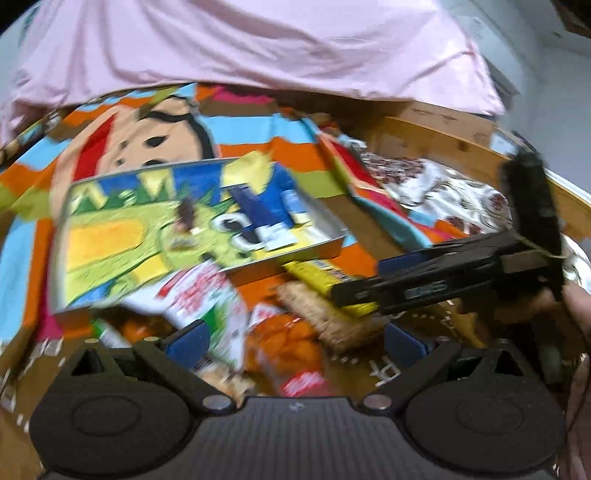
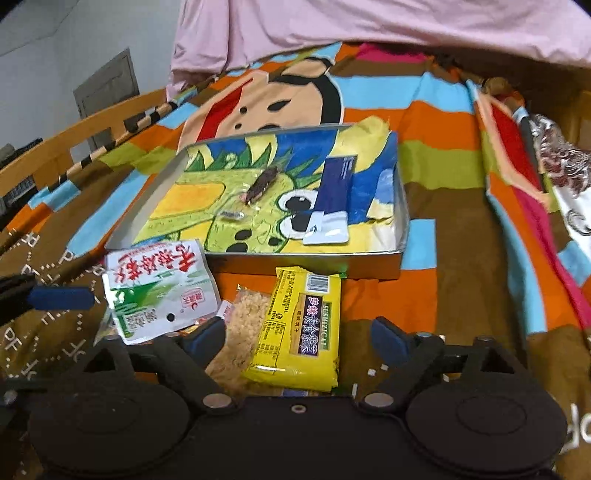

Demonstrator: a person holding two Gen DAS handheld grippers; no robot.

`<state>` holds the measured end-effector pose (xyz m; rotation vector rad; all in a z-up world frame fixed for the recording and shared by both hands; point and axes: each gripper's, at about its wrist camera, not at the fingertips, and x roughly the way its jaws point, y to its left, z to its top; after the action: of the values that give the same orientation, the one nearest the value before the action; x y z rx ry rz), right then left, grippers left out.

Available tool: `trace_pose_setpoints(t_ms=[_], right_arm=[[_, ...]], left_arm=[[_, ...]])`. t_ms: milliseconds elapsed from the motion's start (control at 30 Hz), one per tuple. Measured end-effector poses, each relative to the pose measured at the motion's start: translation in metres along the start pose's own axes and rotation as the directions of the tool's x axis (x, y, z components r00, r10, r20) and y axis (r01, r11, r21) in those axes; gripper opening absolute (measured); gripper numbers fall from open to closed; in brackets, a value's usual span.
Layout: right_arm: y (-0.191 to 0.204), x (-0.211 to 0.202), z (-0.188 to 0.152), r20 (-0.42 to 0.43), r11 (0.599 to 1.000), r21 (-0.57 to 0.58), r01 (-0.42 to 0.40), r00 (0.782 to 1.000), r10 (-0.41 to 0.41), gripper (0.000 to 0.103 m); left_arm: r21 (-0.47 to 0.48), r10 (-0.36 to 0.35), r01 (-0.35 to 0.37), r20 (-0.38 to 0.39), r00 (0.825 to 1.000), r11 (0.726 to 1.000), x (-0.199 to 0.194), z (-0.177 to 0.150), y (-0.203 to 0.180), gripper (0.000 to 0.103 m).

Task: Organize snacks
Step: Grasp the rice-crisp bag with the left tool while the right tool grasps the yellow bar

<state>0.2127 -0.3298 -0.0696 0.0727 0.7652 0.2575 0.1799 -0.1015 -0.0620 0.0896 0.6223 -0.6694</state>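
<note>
A shallow grey tray point(image 2: 400, 236) lined with a dragon picture lies on the bed. In it are a dark blue sachet point(image 2: 334, 192) and a small brown wrapped snack point(image 2: 260, 184). In front of the tray lie a white-and-green packet point(image 2: 159, 288), a clear packet of beige crumbly snack point(image 2: 243, 332) and a yellow packet point(image 2: 299, 325). My right gripper point(image 2: 297, 338) is open, its fingers either side of the yellow packet without touching it. My left gripper point(image 1: 295, 341) is open above an orange packet point(image 1: 288, 347) and the white-and-green packet point(image 1: 199, 295). The left wrist view is blurred.
A striped cartoon blanket point(image 2: 443, 122) covers the bed, with a pink cloth point(image 2: 369, 26) at its far end. A wooden bed rail point(image 2: 74, 129) runs along the left, and patterned fabric point(image 2: 561, 162) is bunched at the right. A blue-padded finger point(image 2: 61, 298) of the left gripper reaches in from the left.
</note>
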Motion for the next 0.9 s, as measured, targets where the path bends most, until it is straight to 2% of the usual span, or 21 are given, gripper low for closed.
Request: trace_pose_setpoints(t_ms=[133, 200, 400, 500, 733, 900], right_arm=[[-0.001, 0.014, 0.004, -0.046, 1.0, -0.003, -0.014, 0.999, 0.014, 0.07], [-0.002, 0.013, 0.006, -0.061, 1.0, -0.002, -0.011, 0.998, 0.01, 0.052], [-0.015, 0.008, 0.008, -0.096, 0.999, -0.016, 0.029, 0.995, -0.031, 0.051], [-0.023, 0.002, 0.011, -0.1, 0.998, -0.046, 0.046, 0.994, -0.051, 0.051], [-0.055, -0.005, 0.012, -0.122, 0.999, 0.002, 0.052, 0.991, -0.051, 0.051], [-0.062, -0.005, 0.011, -0.124, 0.999, 0.027, 0.047, 0.991, -0.043, 0.051]], left_arm=[[0.062, -0.047, 0.048, -0.03, 0.998, 0.997, 0.016, 0.003, -0.011, 0.103], [0.08, -0.058, 0.061, -0.046, 0.997, 0.995, 0.022, 0.002, -0.015, 0.103], [0.092, -0.073, 0.082, -0.097, 0.993, 0.992, 0.043, 0.005, -0.025, 0.103], [0.08, -0.058, 0.068, -0.118, 0.991, 0.994, 0.057, 0.011, -0.028, 0.103], [0.041, 0.036, -0.028, -0.205, 0.978, 0.999, 0.097, 0.023, -0.042, 0.102], [0.071, 0.1, -0.085, -0.25, 0.963, 0.994, 0.119, 0.027, -0.056, 0.102]])
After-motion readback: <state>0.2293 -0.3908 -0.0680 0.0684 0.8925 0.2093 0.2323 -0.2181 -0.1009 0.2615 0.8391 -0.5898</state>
